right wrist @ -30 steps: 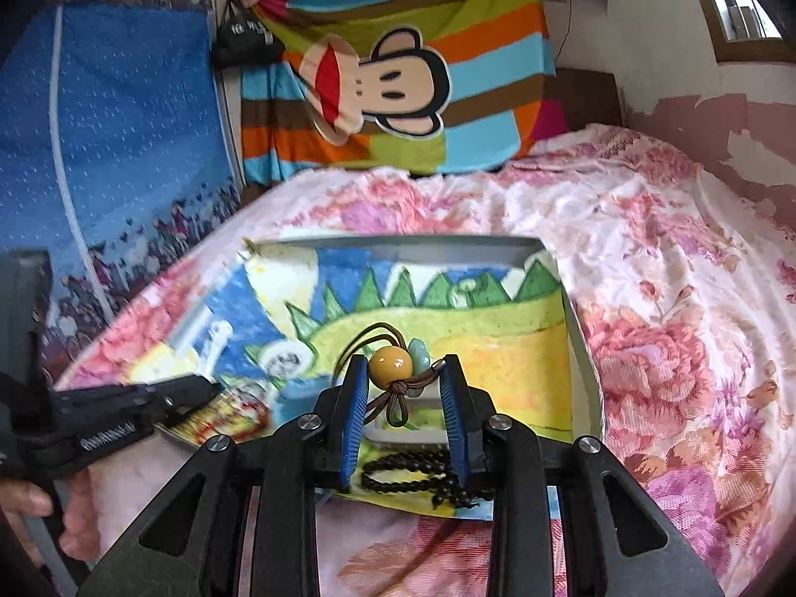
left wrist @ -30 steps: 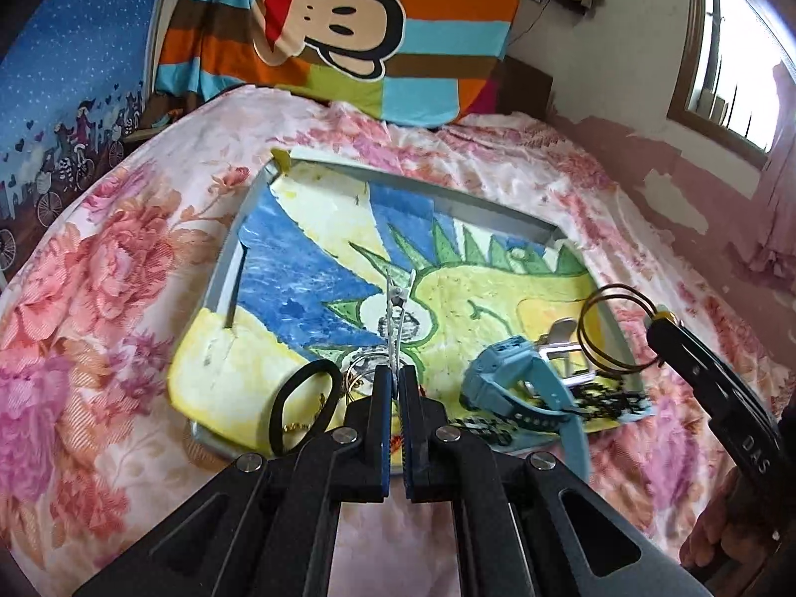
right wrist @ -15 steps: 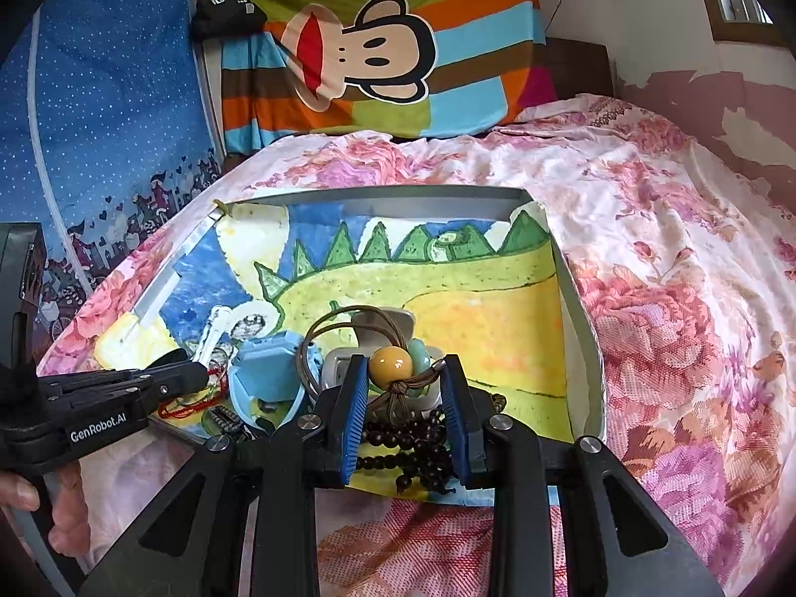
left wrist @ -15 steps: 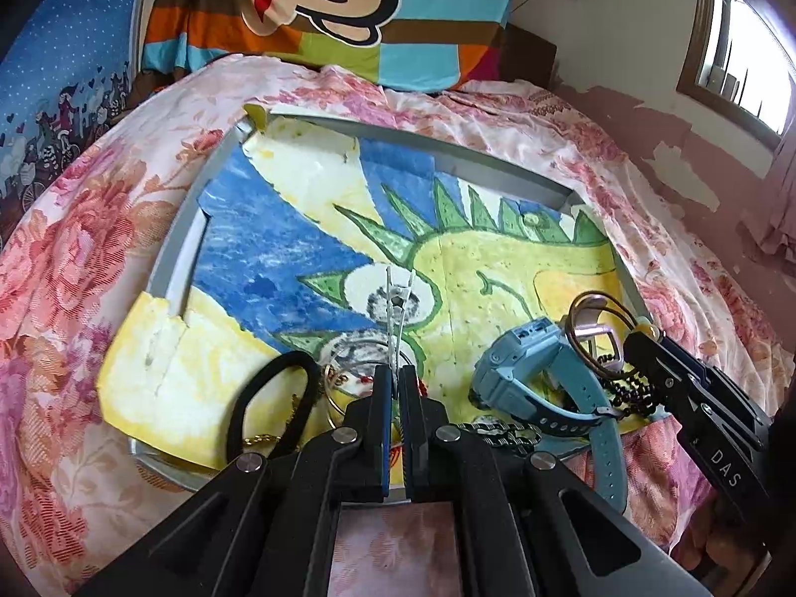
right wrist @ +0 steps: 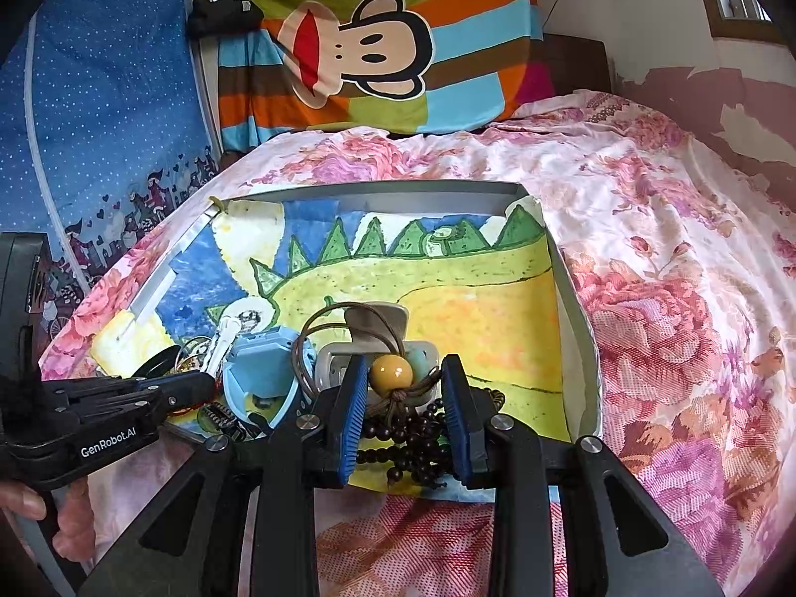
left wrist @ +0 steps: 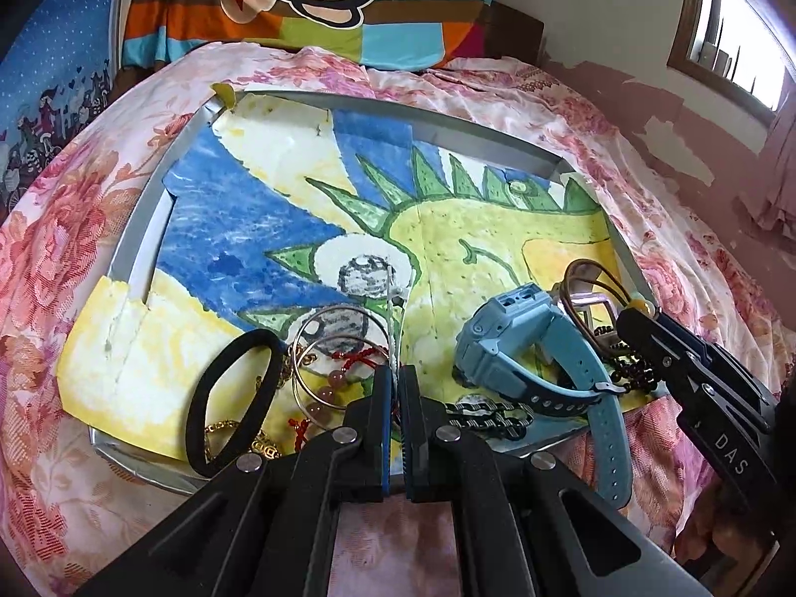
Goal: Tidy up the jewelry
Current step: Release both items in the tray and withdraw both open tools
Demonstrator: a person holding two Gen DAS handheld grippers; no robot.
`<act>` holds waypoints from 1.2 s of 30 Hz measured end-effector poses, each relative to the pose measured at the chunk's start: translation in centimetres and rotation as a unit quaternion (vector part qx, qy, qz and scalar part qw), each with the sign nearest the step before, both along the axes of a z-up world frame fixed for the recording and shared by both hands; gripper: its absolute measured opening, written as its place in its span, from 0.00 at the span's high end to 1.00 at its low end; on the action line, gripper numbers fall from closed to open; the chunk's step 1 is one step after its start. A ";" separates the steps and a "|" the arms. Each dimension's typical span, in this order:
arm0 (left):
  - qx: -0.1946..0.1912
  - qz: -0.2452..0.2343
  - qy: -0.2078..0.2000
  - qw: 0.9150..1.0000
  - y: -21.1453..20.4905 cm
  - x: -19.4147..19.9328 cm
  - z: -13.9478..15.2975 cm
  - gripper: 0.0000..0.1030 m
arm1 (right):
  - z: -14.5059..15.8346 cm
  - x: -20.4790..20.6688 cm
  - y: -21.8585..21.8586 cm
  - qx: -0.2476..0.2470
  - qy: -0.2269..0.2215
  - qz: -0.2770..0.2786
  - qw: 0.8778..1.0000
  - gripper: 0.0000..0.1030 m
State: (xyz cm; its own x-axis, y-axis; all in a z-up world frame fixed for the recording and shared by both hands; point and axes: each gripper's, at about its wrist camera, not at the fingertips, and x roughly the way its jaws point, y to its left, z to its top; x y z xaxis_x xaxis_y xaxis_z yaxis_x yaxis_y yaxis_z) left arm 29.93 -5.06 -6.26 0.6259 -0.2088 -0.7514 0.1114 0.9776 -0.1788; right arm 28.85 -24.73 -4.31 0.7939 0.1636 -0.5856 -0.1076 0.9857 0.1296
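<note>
Now, near to far:
Left gripper (left wrist: 396,388): jaws are sitting almost fully closed, pinching a thin silvery white clip-like piece (left wrist: 393,318) that is pointing toward 12 o'clock; over the last second it is dropping closer to the tray.
Right gripper (right wrist: 404,398): jaws are standing partly open either side of the yellow-bead brown cord bracelet (right wrist: 391,373); whether they are actually gripping it, I cannot tell. It is lowering too, so the bracelet is now hanging just over the dark wooden bead string (right wrist: 413,440).
Near tray edge: black elastic hair loop (left wrist: 231,400) at 9 o'clock of the left gripper, thin silver hoops (left wrist: 338,348) just beyond, light blue digital watch (left wrist: 527,348) at 2 o'clock.
Tray: shallow grey metal tray (left wrist: 149,209) lined with a painted dinosaur picture (left wrist: 278,219), lying on the pink floral bedspread (right wrist: 671,298).
Meaning: both pieces are probably being set down among the jewelry, with sorting barely begun.
</note>
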 end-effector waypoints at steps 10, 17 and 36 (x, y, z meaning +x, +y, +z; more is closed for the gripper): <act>-0.002 0.001 0.000 1.000 0.0 0.0 0.0 0.96 | 0.8 -0.6 -0.5 0.001 -0.018 -0.006 1.000 0.55; -0.008 0.013 -0.011 1.000 0.4 -0.6 0.8 0.74 | 2.0 -1.5 -1.2 0.009 -0.035 -0.018 0.999 0.45; -0.016 0.068 -0.108 0.992 2.6 -4.8 6.5 0.19 | 6.2 -5.4 -1.0 0.004 -0.111 -0.016 0.994 0.10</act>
